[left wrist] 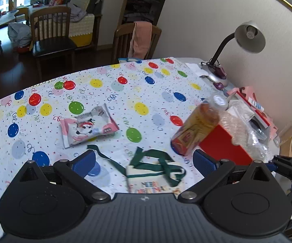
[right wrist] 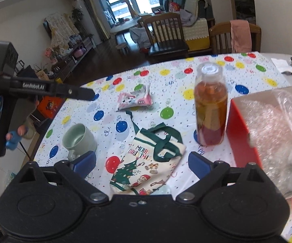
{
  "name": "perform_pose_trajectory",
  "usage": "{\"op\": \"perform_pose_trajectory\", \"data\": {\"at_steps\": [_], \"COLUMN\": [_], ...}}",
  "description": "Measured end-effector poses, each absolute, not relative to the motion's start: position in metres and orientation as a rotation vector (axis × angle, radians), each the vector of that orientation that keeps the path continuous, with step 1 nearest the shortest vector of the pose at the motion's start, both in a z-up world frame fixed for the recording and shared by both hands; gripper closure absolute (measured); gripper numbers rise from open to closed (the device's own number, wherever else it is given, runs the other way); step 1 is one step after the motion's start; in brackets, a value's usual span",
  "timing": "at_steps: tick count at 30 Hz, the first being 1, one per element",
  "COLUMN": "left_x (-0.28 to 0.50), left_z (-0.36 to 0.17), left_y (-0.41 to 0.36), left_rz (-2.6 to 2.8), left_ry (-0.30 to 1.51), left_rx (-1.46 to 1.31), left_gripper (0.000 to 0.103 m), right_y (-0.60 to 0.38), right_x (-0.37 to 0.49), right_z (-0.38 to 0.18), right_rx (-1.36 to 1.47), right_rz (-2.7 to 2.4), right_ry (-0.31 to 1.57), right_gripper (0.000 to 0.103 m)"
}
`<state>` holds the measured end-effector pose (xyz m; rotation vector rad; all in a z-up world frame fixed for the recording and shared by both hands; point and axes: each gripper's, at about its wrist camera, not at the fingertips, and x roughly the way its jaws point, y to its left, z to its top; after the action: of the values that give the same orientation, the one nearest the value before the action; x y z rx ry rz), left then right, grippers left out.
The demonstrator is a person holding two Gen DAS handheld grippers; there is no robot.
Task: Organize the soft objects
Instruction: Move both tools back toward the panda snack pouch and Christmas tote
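Note:
A Christmas cloth bag with green handles lies flat on the balloon tablecloth; it also shows in the left wrist view. A pink snack pouch lies farther out and shows in the right wrist view too. My left gripper is open and empty, hovering just above the bag. My right gripper is open and empty, over the bag's handles. The left gripper's body shows at the left of the right wrist view.
An amber drink bottle stands right of the bag, beside a red box holding bubble wrap. A pale green mug sits left of the bag. A desk lamp stands at the far right. Wooden chairs stand beyond the table's far edge.

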<state>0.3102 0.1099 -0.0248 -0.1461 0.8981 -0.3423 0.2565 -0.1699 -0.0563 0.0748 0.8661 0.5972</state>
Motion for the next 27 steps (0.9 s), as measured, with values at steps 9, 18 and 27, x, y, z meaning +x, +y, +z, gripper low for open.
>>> {"op": "perform_pose_trajectory", "data": {"at_steps": [9, 18, 27], "left_x": [0.366, 0.409, 0.438], "left_z": [-0.042, -0.083, -0.121], "left_y": [0.131, 0.133, 0.127], "left_rz": [-0.469, -0.568, -0.612], "left_ry": [0.858, 0.907, 0.932], "left_rx": [0.136, 0.233, 0.318], "left_gripper": [0.000, 0.000, 0.000], "right_y": [-0.142, -0.123, -0.108], "right_x": [0.266, 0.281, 0.305], "right_z": [-0.081, -0.109, -0.138], "right_rx": [0.086, 0.089, 0.125], "right_rz": [0.530, 0.463, 0.400], "right_ry": [0.926, 0.990, 1.045], "right_gripper": [0.005, 0.005, 0.005]}}
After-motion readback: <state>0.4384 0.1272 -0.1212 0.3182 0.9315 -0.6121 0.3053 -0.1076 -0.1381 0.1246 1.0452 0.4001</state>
